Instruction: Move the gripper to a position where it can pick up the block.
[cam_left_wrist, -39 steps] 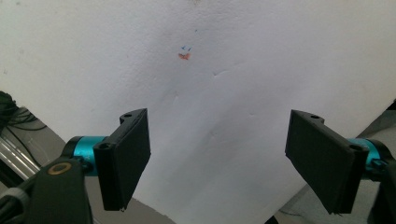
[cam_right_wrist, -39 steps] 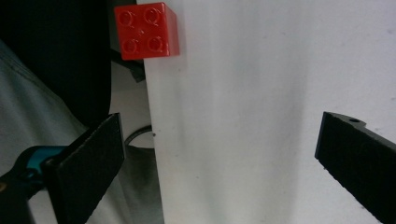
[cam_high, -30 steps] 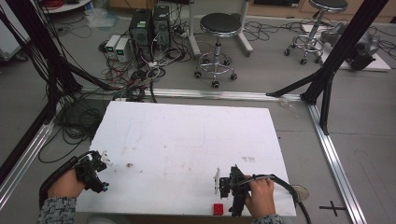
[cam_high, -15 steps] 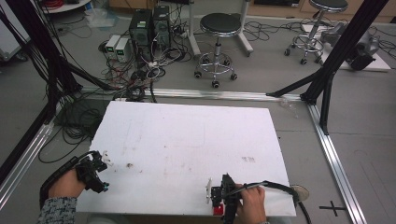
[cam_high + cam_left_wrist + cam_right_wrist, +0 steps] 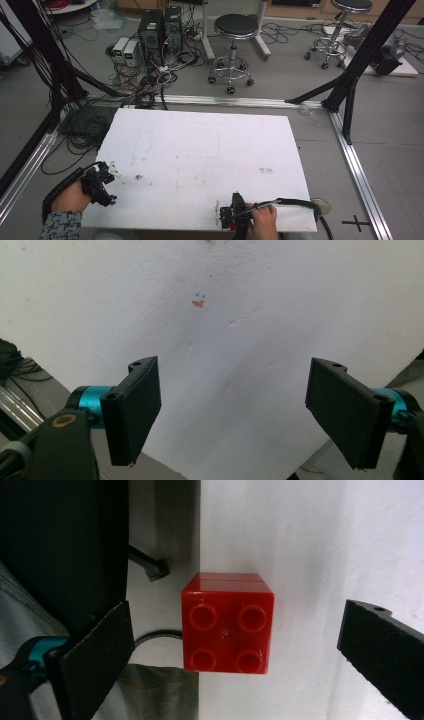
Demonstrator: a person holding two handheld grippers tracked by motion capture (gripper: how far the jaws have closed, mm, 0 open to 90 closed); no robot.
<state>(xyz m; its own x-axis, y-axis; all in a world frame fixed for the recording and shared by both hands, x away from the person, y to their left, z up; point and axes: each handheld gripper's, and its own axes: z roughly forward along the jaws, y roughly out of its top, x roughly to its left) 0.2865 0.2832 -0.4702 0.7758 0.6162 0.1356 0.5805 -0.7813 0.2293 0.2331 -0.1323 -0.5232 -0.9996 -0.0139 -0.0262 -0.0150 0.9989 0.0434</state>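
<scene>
One red brick (image 5: pixel 228 623) between open right tongs (image 5: pixel 235 655)

The left gripper (image 5: pixel 232 415) has 2 flat, matte black rectangular fingers (image 5: pixel 137 407), each with small screw holes near the top corner and mounted on a teal metal cylinder. A brass-ringed hole sits in its black body at lower left. The right gripper (image 5: pixel 235 655) carries the same black fingers (image 5: pixel 97 655) and teal fitting. From above, thick black cables loop from both grippers. The left sleeve (image 5: pixel 60 226) is a grey-and-black speckled knit.
</scene>
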